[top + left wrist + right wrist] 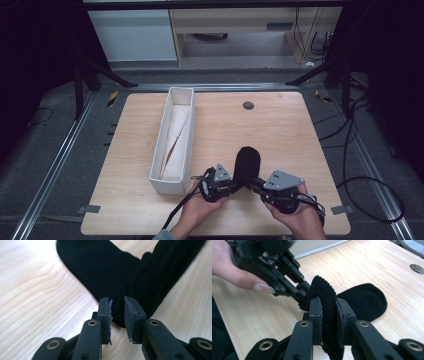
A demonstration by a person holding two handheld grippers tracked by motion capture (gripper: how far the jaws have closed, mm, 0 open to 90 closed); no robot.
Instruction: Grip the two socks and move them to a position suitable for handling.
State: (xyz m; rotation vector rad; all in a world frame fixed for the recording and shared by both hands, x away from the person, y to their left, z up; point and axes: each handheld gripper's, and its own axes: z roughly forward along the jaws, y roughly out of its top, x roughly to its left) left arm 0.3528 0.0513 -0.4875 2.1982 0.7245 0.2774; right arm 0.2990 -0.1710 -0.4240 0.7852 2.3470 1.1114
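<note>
A black sock (246,162) lies on the wooden table (280,130), toe pointing away from me. Its ribbed cuff (322,290) is lifted off the wood, and my right gripper (328,306) is shut on it. In the high view the right gripper (252,184) comes in from the right at the sock's near end. My left gripper (117,305) is narrowly open, low over the wood, with the sock (105,272) edge in the gap between its tips. From the right gripper view, the left gripper (303,293) touches the cuff's left side.
A long white box (172,185) holding crumpled pale paper stands left of the sock, running front to back. A dark round grommet (248,105) sits near the table's far edge. Bare wood lies to the right and behind the sock.
</note>
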